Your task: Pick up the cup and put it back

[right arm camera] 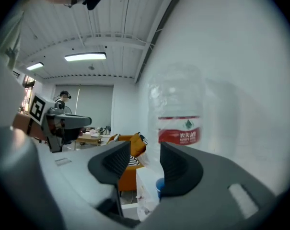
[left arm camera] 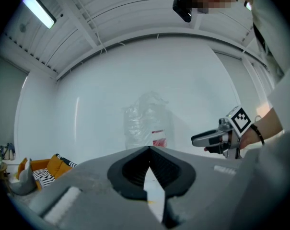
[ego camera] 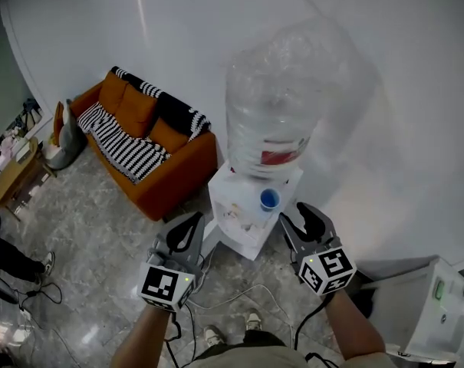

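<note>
A small blue cup (ego camera: 269, 198) stands on the white water dispenser (ego camera: 243, 205), just below the big clear water bottle (ego camera: 281, 98). My right gripper (ego camera: 306, 221) hovers to the cup's right, open, with nothing between its fingers. In the right gripper view the cup (right arm camera: 159, 185) shows low down, partly hidden behind the right jaw, under the bottle (right arm camera: 177, 114). My left gripper (ego camera: 185, 232) hangs left of the dispenser, shut and empty. In the left gripper view its tips (left arm camera: 148, 149) meet, and the right gripper (left arm camera: 209, 139) shows at the right.
An orange sofa (ego camera: 151, 148) with a striped throw stands against the wall to the left. Cables (ego camera: 239, 297) trail over the marble floor near the person's feet. A white appliance (ego camera: 439, 313) stands at the lower right, and a small wooden table (ego camera: 17, 167) at the far left.
</note>
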`<control>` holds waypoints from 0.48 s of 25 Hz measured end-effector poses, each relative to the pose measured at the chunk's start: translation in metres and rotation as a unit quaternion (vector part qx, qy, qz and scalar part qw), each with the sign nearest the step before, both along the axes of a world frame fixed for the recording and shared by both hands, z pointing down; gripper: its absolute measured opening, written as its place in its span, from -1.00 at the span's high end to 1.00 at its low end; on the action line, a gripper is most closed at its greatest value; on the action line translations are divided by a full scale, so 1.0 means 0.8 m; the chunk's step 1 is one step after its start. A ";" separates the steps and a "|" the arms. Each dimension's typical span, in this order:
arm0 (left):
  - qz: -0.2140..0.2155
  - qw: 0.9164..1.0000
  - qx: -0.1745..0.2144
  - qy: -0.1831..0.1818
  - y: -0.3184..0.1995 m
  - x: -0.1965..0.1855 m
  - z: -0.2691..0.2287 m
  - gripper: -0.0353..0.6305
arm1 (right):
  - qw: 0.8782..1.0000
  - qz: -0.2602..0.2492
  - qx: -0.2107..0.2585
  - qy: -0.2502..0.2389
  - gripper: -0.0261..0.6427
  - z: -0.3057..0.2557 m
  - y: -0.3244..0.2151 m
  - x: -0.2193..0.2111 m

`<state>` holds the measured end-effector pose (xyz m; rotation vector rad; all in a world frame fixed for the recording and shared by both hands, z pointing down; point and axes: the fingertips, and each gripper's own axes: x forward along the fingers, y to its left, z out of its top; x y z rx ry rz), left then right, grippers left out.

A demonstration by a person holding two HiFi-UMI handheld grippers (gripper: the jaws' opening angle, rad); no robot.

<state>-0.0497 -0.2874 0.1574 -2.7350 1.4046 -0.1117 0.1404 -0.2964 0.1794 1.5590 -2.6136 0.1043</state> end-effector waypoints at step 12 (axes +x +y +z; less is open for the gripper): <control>-0.005 0.999 0.038 0.001 0.072 -0.032 -0.067 0.89 | 0.998 -0.029 0.057 -0.005 0.55 -0.114 0.116 -0.041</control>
